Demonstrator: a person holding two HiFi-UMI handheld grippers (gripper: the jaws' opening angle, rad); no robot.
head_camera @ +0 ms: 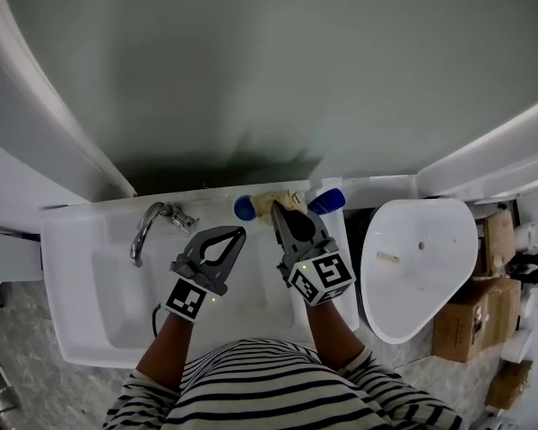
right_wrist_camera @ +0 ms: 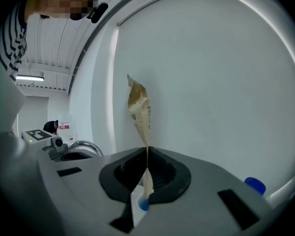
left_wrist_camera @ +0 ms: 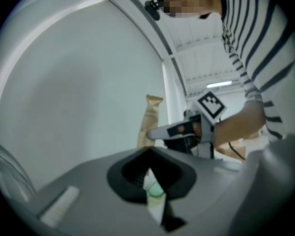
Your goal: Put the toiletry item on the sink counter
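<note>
- A white sink (head_camera: 81, 267) is seen under both grippers, with its chrome faucet (head_camera: 148, 227) to the left of the left gripper and slightly ahead of its tips.
- The left gripper (head_camera: 237, 234) is held over the basin, pointing toward the back ledge and the wall. Its jaws are pressed together.
- A blue cap (head_camera: 244, 208) is found on the back ledge just ahead of the left gripper's tips, and just left of the right gripper's tips.
- The toiletry item, a crumpled tan pouch (head_camera: 271, 204) with dark print, is pinched by its lower edge in the right gripper (head_camera: 279, 217). The jaws are clamped flat onto it.
- From the right gripper view, the pouch is seen standing upright from the jaw tips, close to the pale wall. It is held over the back ledge of the sink; whether its bottom rests on the ledge cannot be told.
- A second blue cap (head_camera: 327, 202) lies tilted on the ledge just right of the right gripper's tips.
- A white toilet (head_camera: 417, 267) with its lid down is placed further right of the right gripper, apart from the sink.
- Cardboard boxes (head_camera: 466, 325) are stacked on the floor beyond the toilet, farthest right.
- A striped shirt (head_camera: 278, 388) is seen behind both grippers.
</note>
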